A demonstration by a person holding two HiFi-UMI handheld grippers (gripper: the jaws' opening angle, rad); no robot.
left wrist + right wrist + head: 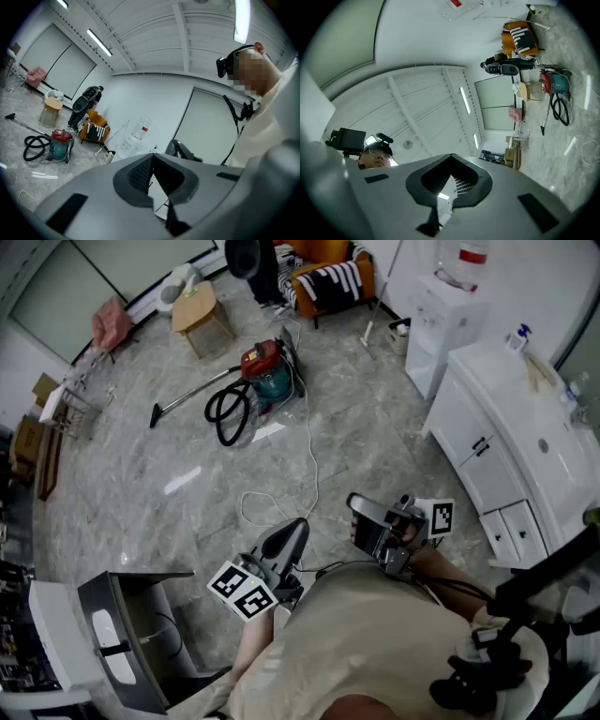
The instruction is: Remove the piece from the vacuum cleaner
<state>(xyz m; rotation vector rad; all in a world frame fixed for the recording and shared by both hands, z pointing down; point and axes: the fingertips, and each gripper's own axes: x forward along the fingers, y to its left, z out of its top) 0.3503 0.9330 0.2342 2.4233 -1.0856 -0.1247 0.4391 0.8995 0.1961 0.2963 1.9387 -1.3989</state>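
Seen from above, a person stands on a grey marble floor [141, 484], holding both grippers close to the body. The left gripper [296, 525] has its jaws clenched together on nothing. The right gripper [356, 504] tilts upward, its jaws also closed and empty. The red-and-teal vacuum cleaner [265, 369] sits well apart across the room, with its black hose [228, 415] coiled beside it.
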